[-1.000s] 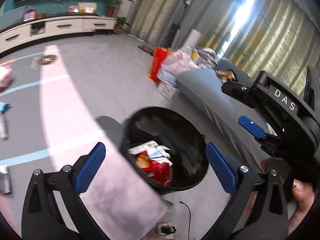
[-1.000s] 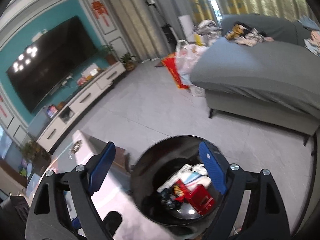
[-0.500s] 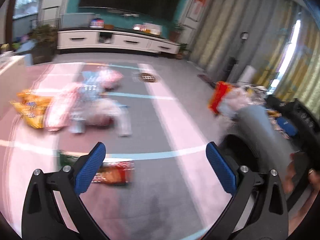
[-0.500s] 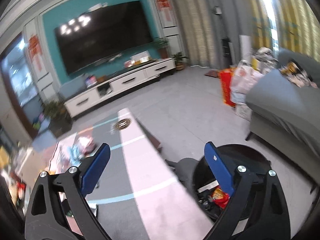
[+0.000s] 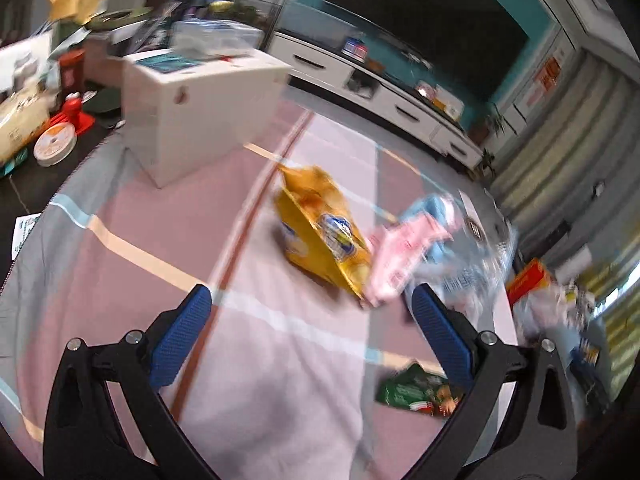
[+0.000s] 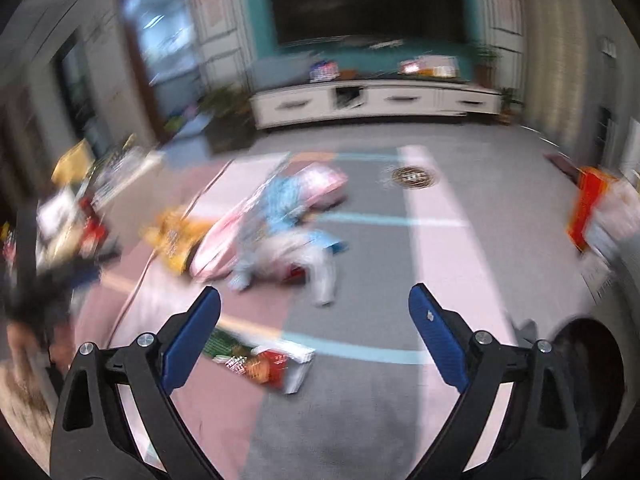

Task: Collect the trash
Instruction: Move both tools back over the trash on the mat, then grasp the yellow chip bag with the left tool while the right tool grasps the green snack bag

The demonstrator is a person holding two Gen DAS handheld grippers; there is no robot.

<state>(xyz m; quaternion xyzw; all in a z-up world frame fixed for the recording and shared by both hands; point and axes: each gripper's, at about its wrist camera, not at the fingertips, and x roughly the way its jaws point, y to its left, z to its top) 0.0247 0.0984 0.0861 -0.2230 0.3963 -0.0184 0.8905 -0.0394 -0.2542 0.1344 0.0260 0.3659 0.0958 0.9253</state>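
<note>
Yellow snack bag (image 5: 320, 236) lies on the pink-and-grey mat (image 5: 160, 240) with pink and blue wrappers just beside it. I have both left gripper (image 5: 312, 322) and right gripper (image 6: 314, 316) spread wide, empty. Next I would line up on one wrapper.

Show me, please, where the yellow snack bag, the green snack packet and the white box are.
yellow snack bag (image 5: 324, 236), left wrist view, printed face.
green snack packet (image 5: 412, 390), left wrist view, middle.
white box (image 5: 200, 112), left wrist view, front side.
</note>
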